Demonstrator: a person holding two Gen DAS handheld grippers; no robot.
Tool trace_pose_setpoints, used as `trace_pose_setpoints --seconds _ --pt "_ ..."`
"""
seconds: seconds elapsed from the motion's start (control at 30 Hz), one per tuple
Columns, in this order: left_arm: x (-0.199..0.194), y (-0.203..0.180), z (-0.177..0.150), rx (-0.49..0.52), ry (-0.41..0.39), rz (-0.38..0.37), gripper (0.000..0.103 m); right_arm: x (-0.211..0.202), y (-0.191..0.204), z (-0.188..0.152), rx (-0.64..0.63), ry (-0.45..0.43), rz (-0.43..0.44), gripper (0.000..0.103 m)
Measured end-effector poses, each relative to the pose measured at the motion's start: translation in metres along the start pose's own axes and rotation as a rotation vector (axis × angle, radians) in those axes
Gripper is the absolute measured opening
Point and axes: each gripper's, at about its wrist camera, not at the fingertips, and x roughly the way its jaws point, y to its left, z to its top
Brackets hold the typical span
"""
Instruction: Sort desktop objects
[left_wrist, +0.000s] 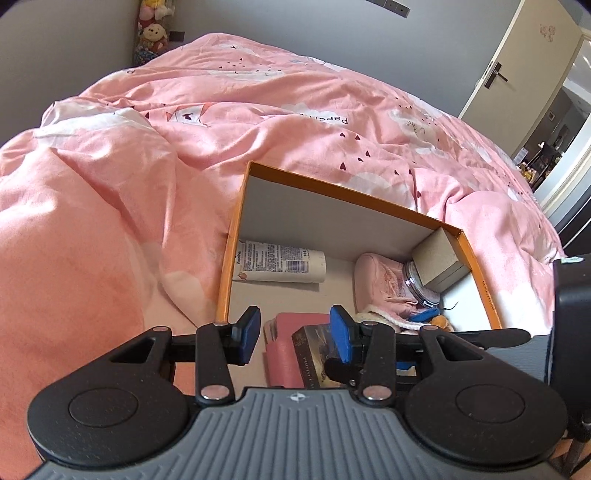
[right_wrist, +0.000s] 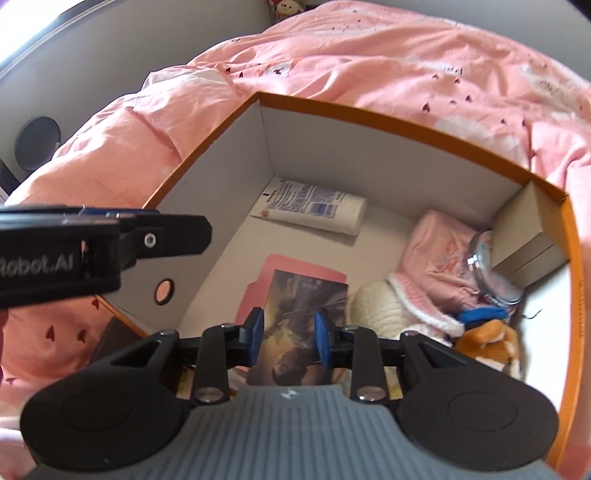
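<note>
An orange-rimmed cardboard box (left_wrist: 476, 254) (right_wrist: 406, 118) lies on the pink bed. Inside lie a white lotion tube (left_wrist: 280, 262) (right_wrist: 314, 206), a pink case (left_wrist: 284, 350) (right_wrist: 295, 269), a dark picture book (left_wrist: 312, 350) (right_wrist: 295, 317) on top of it, a pink hat (left_wrist: 380, 284) (right_wrist: 436, 266), a glass jar (left_wrist: 421, 284) (right_wrist: 495, 273), a grey box (left_wrist: 439, 258) (right_wrist: 524, 243) and an orange plush (right_wrist: 487, 343). My left gripper (left_wrist: 293, 339) is open and empty above the box's near edge. My right gripper (right_wrist: 288, 341) is open above the book, apart from it.
The pink duvet (left_wrist: 184, 147) (right_wrist: 369, 55) surrounds the box. The left gripper's body (right_wrist: 92, 251) crosses the left of the right wrist view, over the box's left wall. A door (left_wrist: 509, 62) stands at far right. Plush toys (left_wrist: 153, 33) sit at the bedhead.
</note>
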Motion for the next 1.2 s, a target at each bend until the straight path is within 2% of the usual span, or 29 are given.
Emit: trace_pose_setpoints --seconds 0.17,0.37,0.5,0.77,0.87,0.93,0.97,1.1,1.2 --pt "-0.001 0.004 -0.001 -0.006 -0.014 0.002 0.048 0.003 -0.001 0.001 0.041 0.032 0.034 0.032" --pt "-0.004 0.015 0.000 -0.032 -0.023 -0.016 0.048 -0.013 -0.007 0.010 0.064 -0.015 0.041 0.032" --pt "-0.007 0.019 0.001 -0.048 -0.038 -0.037 0.048 -0.015 -0.014 0.021 0.062 -0.043 -0.020 0.032" --pt "-0.011 0.020 0.002 -0.050 -0.053 -0.043 0.048 0.012 -0.018 0.024 0.048 0.025 -0.047 0.032" --pt "-0.010 0.018 0.001 -0.041 -0.050 -0.036 0.048 0.015 -0.006 0.027 -0.015 -0.003 -0.069 0.034" --pt "-0.010 0.018 0.002 -0.040 -0.050 -0.037 0.048 0.020 0.003 0.032 -0.080 -0.018 -0.077 0.047" --pt "-0.011 0.018 0.002 -0.039 -0.052 -0.039 0.048 0.024 0.006 0.035 -0.108 -0.018 -0.075 0.049" --pt "-0.012 0.016 0.004 -0.029 -0.058 -0.032 0.048 0.045 0.010 0.046 -0.149 0.043 -0.070 0.049" --pt "-0.009 0.016 0.005 -0.027 -0.050 -0.031 0.048 0.048 0.018 0.049 -0.204 0.046 -0.064 0.049"
